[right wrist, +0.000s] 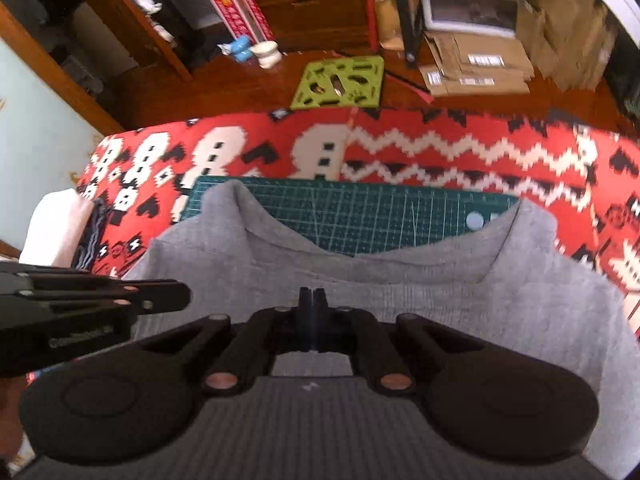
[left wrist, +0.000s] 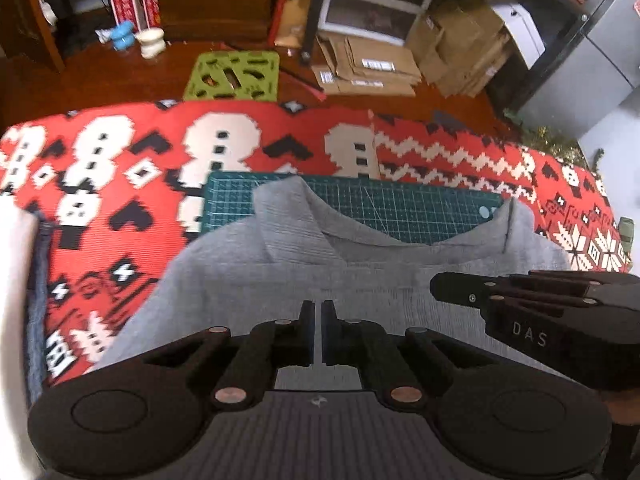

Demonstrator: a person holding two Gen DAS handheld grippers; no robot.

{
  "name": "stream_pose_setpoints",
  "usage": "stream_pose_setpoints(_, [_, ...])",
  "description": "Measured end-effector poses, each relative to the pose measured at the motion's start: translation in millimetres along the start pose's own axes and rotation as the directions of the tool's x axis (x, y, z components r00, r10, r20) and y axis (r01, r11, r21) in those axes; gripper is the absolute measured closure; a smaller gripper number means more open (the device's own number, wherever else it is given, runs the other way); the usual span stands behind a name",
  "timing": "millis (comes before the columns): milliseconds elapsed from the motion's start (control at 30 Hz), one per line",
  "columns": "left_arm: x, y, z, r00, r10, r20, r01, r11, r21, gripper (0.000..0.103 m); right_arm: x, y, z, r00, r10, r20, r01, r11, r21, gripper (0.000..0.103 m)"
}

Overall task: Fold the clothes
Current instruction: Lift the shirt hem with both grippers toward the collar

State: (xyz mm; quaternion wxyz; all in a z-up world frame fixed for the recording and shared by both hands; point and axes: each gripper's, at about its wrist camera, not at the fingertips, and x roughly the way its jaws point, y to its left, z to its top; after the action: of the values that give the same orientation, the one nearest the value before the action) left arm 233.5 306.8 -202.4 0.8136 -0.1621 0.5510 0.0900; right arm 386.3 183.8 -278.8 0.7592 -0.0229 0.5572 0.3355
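A grey knit garment lies spread on a green cutting mat, its neckline at the far side with both shoulder corners raised. My left gripper is over the garment's middle, its pads almost together with only a thin slit between them. No cloth is visibly pinched. My right gripper is shut over the garment beside it, tips touching. In the left wrist view the right gripper shows side-on at the right. In the right wrist view the left gripper shows at the left.
A red, white and black patterned cloth covers the table. A white and blue-denim pile sits at the table's left edge. Beyond the far edge are a green stool, flattened cardboard and wooden furniture.
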Motion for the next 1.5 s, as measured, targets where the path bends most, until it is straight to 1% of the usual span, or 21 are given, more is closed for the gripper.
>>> stream_pose_setpoints(100, [15,-1,5,1.0,-0.012,-0.024,0.013,0.999,0.038,0.1,10,0,2,1.0,-0.008,-0.012,0.008,1.0,0.02,0.103])
stream_pose_setpoints(300, [31,10,15,0.999,-0.032,-0.039,0.034,0.999,0.042,0.1,31,4,8,0.999,-0.046,-0.021,0.047,0.998,0.037,0.103])
stream_pose_setpoints(367, [32,13,17,0.998,-0.044,-0.041,0.046,0.998,0.053,0.1,34,6,10,0.998,-0.057,-0.008,0.057,0.997,0.045,0.103])
stream_pose_setpoints(433, [31,16,20,0.998,-0.048,-0.041,0.051,0.997,0.058,0.1,30,5,14,0.997,-0.071,0.006,0.07,0.996,0.059,0.103])
stream_pose_setpoints(500, [23,17,24,0.999,-0.039,-0.016,0.04,0.997,0.063,0.1,18,2,15,0.996,-0.088,0.029,0.085,0.993,0.083,0.103])
stream_pose_setpoints(533, [19,17,25,0.999,-0.035,-0.004,0.035,0.997,0.065,0.1,12,-1,14,0.995,-0.097,0.027,0.094,0.991,0.09,0.103])
stream_pose_setpoints(633, [9,17,29,0.997,-0.081,-0.012,0.081,0.996,0.04,0.1,-1,-11,8,0.992,-0.129,-0.001,0.128,0.986,0.106,0.103])
stream_pose_setpoints(733, [11,2,23,0.992,-0.124,-0.033,0.126,0.991,0.052,0.1,0,-20,3,0.99,-0.14,-0.024,0.142,0.984,0.111,0.103])
stream_pose_setpoints(867, [24,-25,16,0.985,-0.16,-0.064,0.165,0.982,0.092,0.1,13,-24,5,0.991,-0.131,-0.02,0.133,0.986,0.099,0.103])
stream_pose_setpoints(933, [31,-35,14,0.984,-0.163,-0.074,0.17,0.981,0.095,0.1,15,-27,7,0.992,-0.128,-0.009,0.128,0.983,0.131,0.103])
stream_pose_setpoints(1033, [37,-45,16,0.983,-0.166,-0.081,0.173,0.981,0.091,0.1,0,-33,11,0.989,-0.146,0.033,0.138,0.975,0.173,0.102])
stream_pose_setpoints(1100, [36,-53,19,0.979,-0.188,-0.077,0.195,0.976,0.093,0.1,-14,-44,9,0.985,-0.167,0.042,0.155,0.967,0.203,0.102])
stream_pose_setpoints(1233, [38,-76,21,0.97,-0.227,-0.084,0.237,0.963,0.128,0.1,-35,-71,-1,0.974,-0.228,0.02,0.217,0.949,0.228,0.102])
stream_pose_setpoints(1300, [41,-84,23,0.969,-0.233,-0.086,0.243,0.961,0.136,0.1,-37,-83,-4,0.969,-0.248,0.011,0.238,0.942,0.235,0.102])
stream_pose_setpoints(1433, [45,-98,26,0.966,-0.242,-0.09,0.253,0.956,0.15,0.1,-32,-98,-5,0.968,-0.25,0.016,0.239,0.938,0.252,0.102])
stream_pose_setpoints(1467, [46,-102,26,0.966,-0.244,-0.09,0.256,0.954,0.154,0.103,-30,-102,-5,0.968,-0.251,0.019,0.237,0.934,0.267,0.103])
stream_pose_setpoints(1500, [47,-105,27,0.965,-0.246,-0.091,0.258,0.953,0.158,0.102,-29,-106,-6,0.968,-0.25,0.023,0.234,0.93,0.285,0.101])
